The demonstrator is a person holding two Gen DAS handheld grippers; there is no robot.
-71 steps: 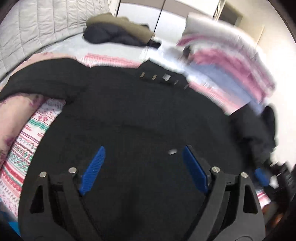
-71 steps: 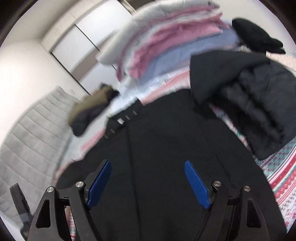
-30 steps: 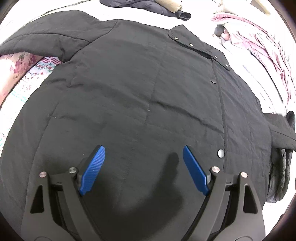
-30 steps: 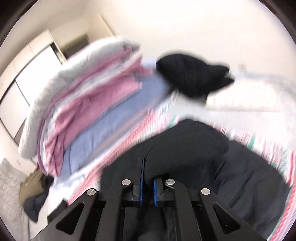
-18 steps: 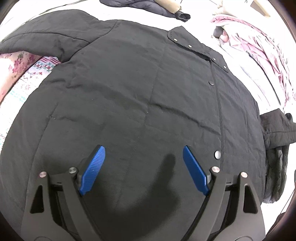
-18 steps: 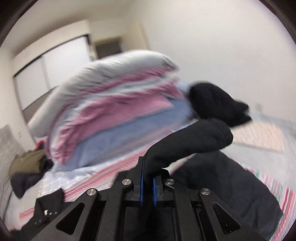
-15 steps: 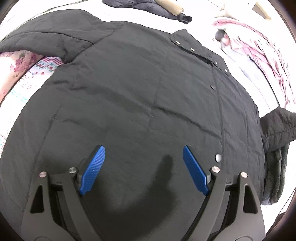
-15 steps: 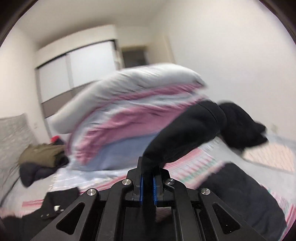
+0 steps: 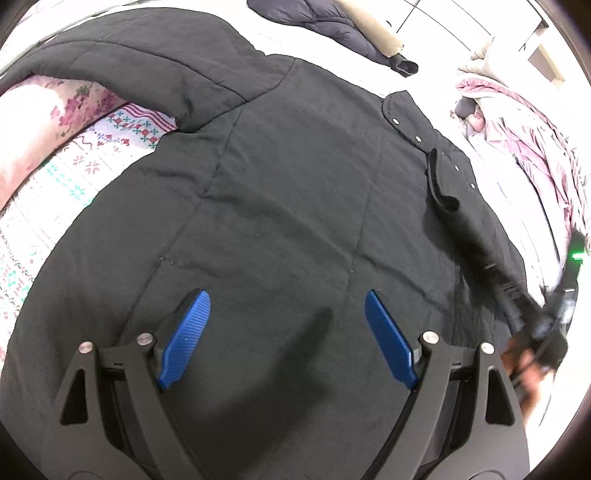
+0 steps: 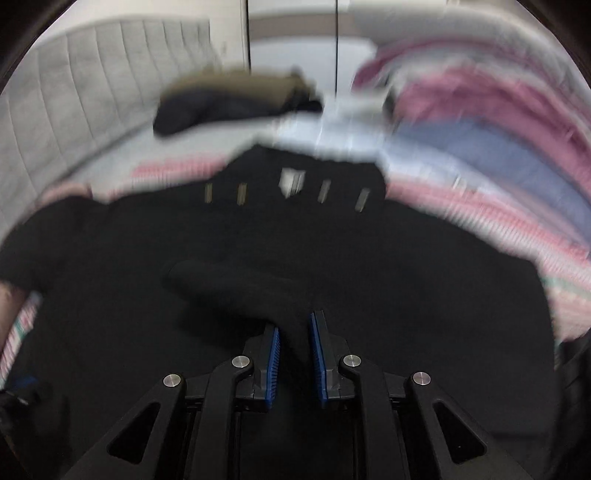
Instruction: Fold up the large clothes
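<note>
A bed (image 9: 44, 206) with a patterned cover is carrying everything here, and a big black coat (image 9: 280, 206) is lying flat on it, front side up, spread wide so it can be folded. A tall pile of pink and blue bedding (image 10: 480, 140) is sitting past the coat's collar, and another dark jacket (image 9: 332, 22) is lying farther up the bed, out of the way. One sleeve (image 9: 122, 62) is still sticking out to the side. The other sleeve (image 10: 236, 291) is being laid across the coat's chest, likely to make the coat narrower. The right tool (image 10: 294, 338) has just been opening its jaws, and the sleeve is still sitting between them; the pads look close to the cloth, but the blur is making it hard to say if they are still pressing. The left tool (image 9: 284, 332) is hanging wide open over the lower part of the coat, holding nothing, probably waiting for its turn.
</note>
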